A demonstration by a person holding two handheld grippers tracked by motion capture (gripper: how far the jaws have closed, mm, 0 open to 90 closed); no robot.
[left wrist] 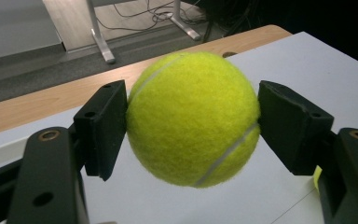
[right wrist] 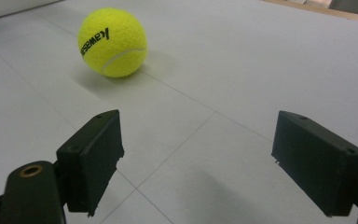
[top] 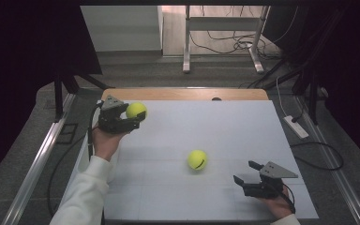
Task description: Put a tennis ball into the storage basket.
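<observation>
A: Where is the ball that is being held?

B: The held ball (top: 136,110) sits squarely between the jaws of the left claw (top: 132,116), at about ten o'clock on the white counter (top: 225,126), lifted clear of the surface. In the left gripper view the held ball (left wrist: 192,119) is pinched on both sides, each jaw pressing its fuzz.

A: And the other ball?

B: The loose ball (top: 197,160) rests on the counter near six o'clock of its middle, well apart from both claws. From the right claw (top: 246,174) it lies toward ten o'clock. In the right gripper view the loose ball (right wrist: 112,42) lies ahead and off to the eleven o'clock side, its black lettering showing.

A: What about the right claw?

B: Its jaws stand wide apart with nothing between them, low over the counter around five o'clock.
</observation>
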